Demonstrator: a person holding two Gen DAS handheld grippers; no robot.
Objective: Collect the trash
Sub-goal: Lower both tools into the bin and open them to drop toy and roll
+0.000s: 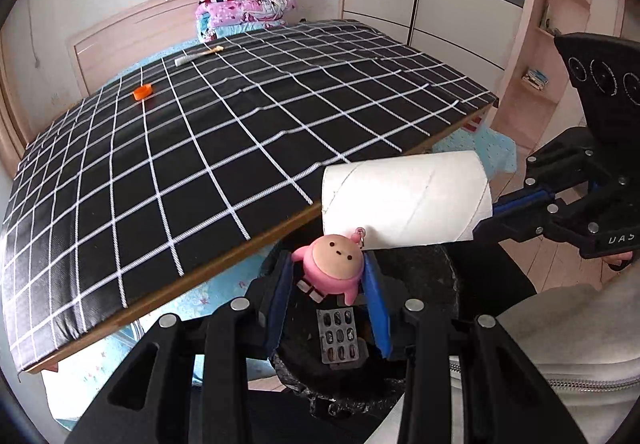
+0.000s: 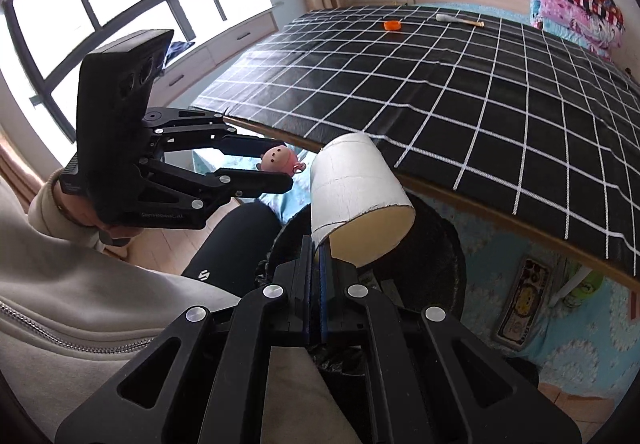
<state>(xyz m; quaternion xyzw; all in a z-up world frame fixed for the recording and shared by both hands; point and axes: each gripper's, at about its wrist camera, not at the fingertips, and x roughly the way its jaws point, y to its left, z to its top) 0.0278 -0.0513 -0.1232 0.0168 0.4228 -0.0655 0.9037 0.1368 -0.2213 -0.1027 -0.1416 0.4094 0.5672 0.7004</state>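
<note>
Progress approx halfway: both grippers loaded and poised over the black-lined bin [image 1: 436,272] below the near edge of the checkered board [image 1: 224,148]. Left gripper [image 1: 329,280] grasps a pink doll keychain [image 1: 334,270] btwn its blue pads; right gripper [image 2: 319,260] is clenched on the wall of a cardboard tube [image 2: 356,192]. Blister pack [image 1: 340,336] already in bin. Left to do: drop both, then the orange cap [image 1: 143,91] and the white stick-like item [image 1: 198,55] near the board's far edge.

bin mouth [image 1: 448,264] open below, board edge [image 1: 224,256] just beside, leg [image 2: 236,240] near
</note>
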